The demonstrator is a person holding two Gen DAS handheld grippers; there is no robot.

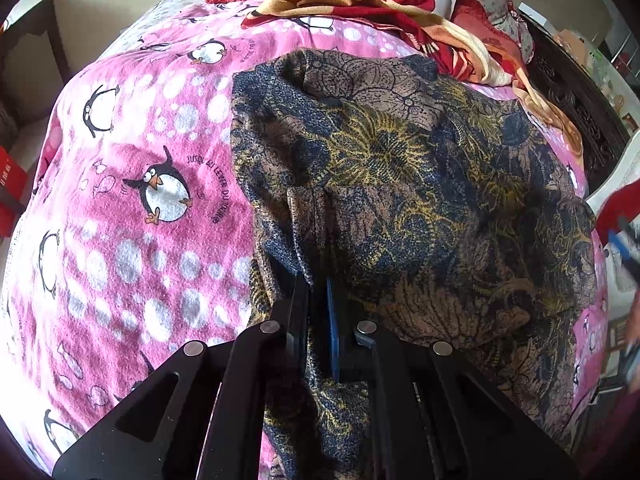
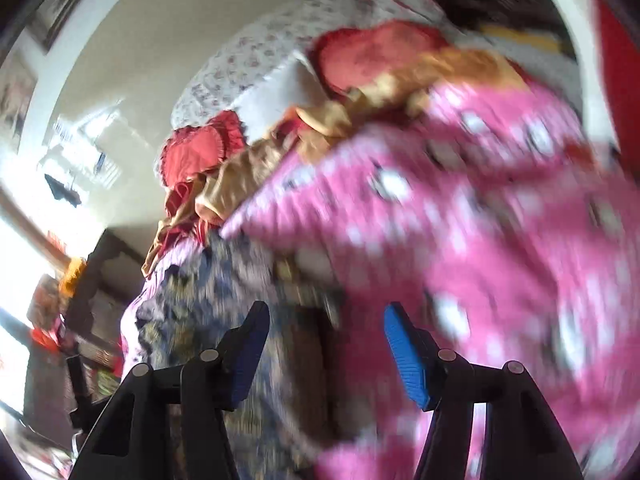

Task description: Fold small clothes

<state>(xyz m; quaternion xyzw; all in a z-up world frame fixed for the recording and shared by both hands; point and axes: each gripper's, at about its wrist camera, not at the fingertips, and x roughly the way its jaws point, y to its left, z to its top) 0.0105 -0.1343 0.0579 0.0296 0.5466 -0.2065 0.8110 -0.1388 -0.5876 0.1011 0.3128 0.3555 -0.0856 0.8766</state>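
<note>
A dark blue, brown and yellow floral garment lies spread on a pink penguin-print blanket. My left gripper is shut on a fold of this garment near its lower left edge, and cloth runs down between the black fingers. In the blurred right wrist view my right gripper stands open with its blue pads well apart and nothing pinched between them. The floral garment lies below and beyond it, beside the pink blanket. The right gripper also shows as a blurred shape at the right edge of the left wrist view.
A red, tan and cream blanket is heaped at the far end of the bed, with red frilled cushions and a flowered pillow. A dark carved bed frame runs along the right side. A cardboard box stands at the left.
</note>
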